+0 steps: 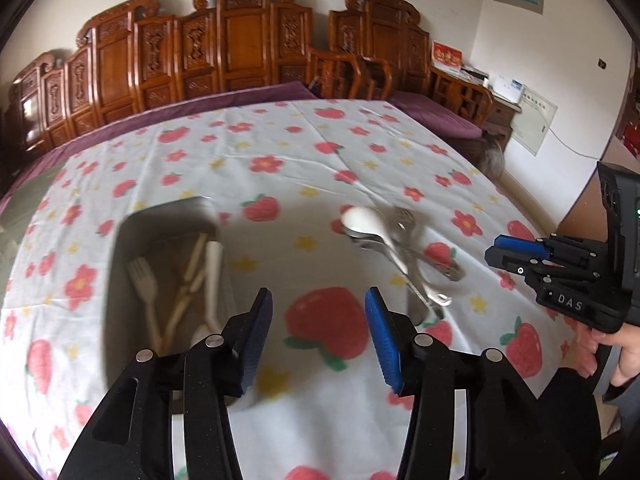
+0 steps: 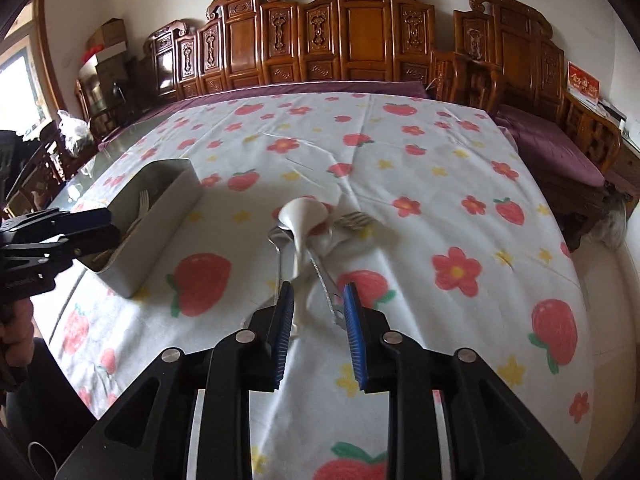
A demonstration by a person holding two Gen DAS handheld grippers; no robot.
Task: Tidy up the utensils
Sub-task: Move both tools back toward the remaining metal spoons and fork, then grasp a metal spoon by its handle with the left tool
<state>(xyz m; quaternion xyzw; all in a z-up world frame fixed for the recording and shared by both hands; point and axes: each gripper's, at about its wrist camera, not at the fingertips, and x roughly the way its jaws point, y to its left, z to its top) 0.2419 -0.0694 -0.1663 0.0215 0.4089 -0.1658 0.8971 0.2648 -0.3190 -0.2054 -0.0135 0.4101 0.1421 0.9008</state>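
A grey tray (image 1: pixel 132 224) on the left of the table holds a white fork (image 1: pixel 146 284), pale chopsticks (image 1: pixel 188 284) and a white handle (image 1: pixel 214 268). My left gripper (image 1: pixel 319 296) hovers open and empty just right of the tray. A loose pile lies mid-table: a white spoon (image 1: pixel 364 220), a metal fork (image 1: pixel 404 216) and a metal spoon (image 1: pixel 432 264). In the right wrist view my right gripper (image 2: pixel 319 286) is open over the near ends of the white spoon (image 2: pixel 300 212) and a metal handle (image 2: pixel 326 280); its pads press on nothing. The tray (image 2: pixel 168 168) sits to the left.
A strawberry-and-flower cloth (image 1: pixel 280 148) covers the table. Carved wooden chairs (image 1: pixel 240 40) and a purple cushion (image 2: pixel 552 148) line the far side. The other gripper shows at each view's edge: right gripper (image 1: pixel 520 256), left gripper (image 2: pixel 80 228). A hand (image 1: pixel 616 352) grips the right tool.
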